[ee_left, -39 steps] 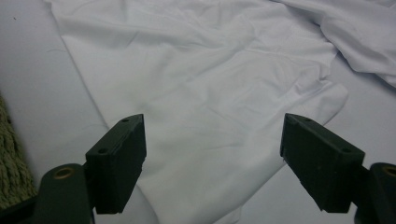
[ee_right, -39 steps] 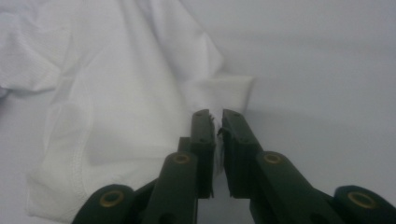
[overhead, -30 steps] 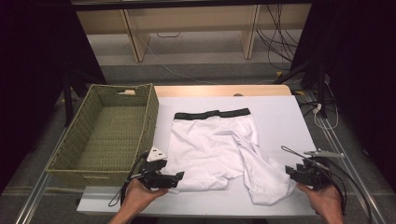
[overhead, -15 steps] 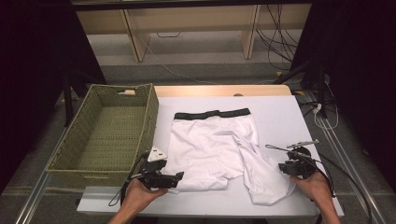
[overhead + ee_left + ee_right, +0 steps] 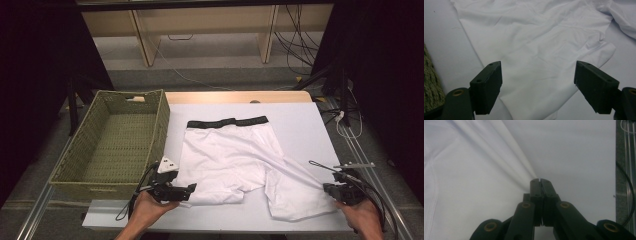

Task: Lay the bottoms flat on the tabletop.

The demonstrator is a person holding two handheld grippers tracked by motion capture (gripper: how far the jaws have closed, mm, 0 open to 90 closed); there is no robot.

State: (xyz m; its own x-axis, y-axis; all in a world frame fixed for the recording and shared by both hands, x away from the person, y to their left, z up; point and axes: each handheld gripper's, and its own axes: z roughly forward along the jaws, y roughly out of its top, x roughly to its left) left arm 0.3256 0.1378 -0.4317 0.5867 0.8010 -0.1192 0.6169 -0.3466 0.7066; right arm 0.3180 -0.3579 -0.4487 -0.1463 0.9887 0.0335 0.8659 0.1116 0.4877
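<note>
Now a pair of white shorts [image 5: 230,160] with a black waistband [image 5: 227,122] lies spread on the pale worktop [image 5: 300,125], waistband toward the far edge and the two legs pointing at the person. Just beside the garment, on its left, stands a woven green basket [image 5: 115,145], its long side running along the shorts' edge. The left hand-held gripper [image 5: 190,189] rests low over the hem of the left leg, held in the person's left hand [image 5: 147,207]; in the left gripper view its jaws stand wide apart with the white cloth [image 5: 536,62] lying flat between them, and the pads do not press on it. The right hand-held gripper [image 5: 326,187] sits at the outer edge of the right leg, in the right hand [image 5: 362,217]. Its jaws have just been closing, and in the right gripper view [image 5: 539,180] they meet tip to tip on a pinch of the fabric, from which taut folds [image 5: 506,152] fan away across the cloth. The right leg lies crumpled and pulled toward that grip.
</note>
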